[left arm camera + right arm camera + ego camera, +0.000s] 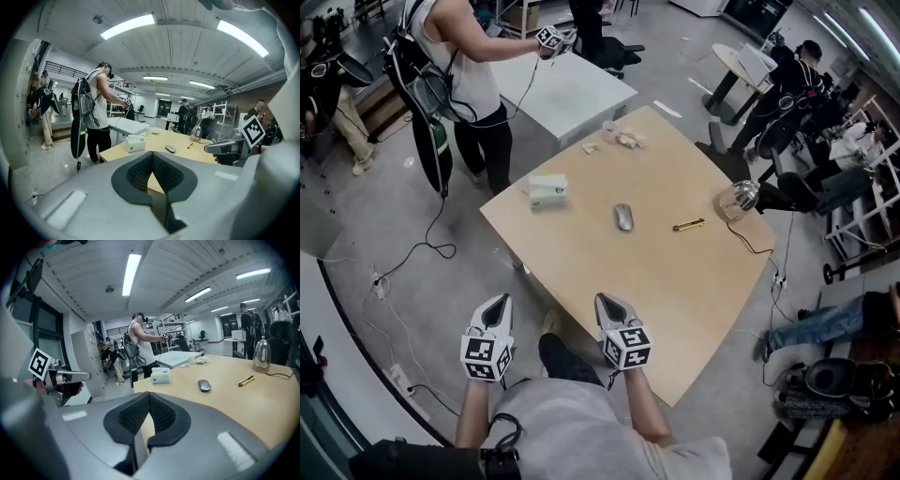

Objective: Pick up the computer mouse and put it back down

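mouse (623,217) lies flat near the middle of the pale wooden table (675,300), grey, its long side pointing away from the person, with nothing touching it. both tongs hang at the near side of the table, well apart from the mouse. the left gripper (496,302) is off the table's corner, over the floor, its jaws pressed together at the tips with nothing between them. the right gripper (608,302) sits just over the table's near edge, its jaws likewise closed tip to tip and empty. beyond the mouse and to its left stands a white tissue box (547,190); to its right lies a yellow tool (688,225), and further right a glass kettle (738,198) with a black cord. another person (469,66) stands past the far left corner, reaching over a white table (572,89).
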A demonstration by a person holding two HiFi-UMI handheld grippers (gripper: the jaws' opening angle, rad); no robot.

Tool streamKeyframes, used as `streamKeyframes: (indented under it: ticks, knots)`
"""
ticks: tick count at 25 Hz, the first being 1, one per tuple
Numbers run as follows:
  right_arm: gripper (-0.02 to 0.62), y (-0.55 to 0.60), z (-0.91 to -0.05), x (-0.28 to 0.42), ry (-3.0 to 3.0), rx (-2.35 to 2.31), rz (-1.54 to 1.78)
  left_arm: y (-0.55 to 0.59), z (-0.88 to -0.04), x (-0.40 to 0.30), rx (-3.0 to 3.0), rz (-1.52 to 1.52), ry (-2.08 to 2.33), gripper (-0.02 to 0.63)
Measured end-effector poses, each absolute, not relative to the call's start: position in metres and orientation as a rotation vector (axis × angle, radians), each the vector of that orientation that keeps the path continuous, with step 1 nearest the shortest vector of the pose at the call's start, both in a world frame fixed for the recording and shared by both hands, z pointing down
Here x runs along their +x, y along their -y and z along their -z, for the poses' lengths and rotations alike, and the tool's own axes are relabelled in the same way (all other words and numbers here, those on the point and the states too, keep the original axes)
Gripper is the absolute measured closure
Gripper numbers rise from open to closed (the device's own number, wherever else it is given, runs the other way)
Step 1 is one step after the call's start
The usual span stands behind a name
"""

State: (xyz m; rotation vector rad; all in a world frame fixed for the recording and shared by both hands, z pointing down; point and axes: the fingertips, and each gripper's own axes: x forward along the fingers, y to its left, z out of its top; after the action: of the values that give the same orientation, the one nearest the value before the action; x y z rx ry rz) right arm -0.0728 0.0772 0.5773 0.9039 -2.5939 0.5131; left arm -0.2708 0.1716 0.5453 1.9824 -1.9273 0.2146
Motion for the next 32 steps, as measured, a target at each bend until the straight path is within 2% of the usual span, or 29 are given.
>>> streamKeyframes:
  ticks: [16,32]
  knots:
    - [0.589,0.031,-0.595,-0.066,2.512,1.160,-0.634,-0.010,-0.546,-0.265,2.207,-0.328,1.686,0.586]
    - [0.589,0.082,-0.584,-0.043,2.383,1.284,-0.603,0.054,-0.550,-0.261,2.259,-0.294,1.570,0.586]
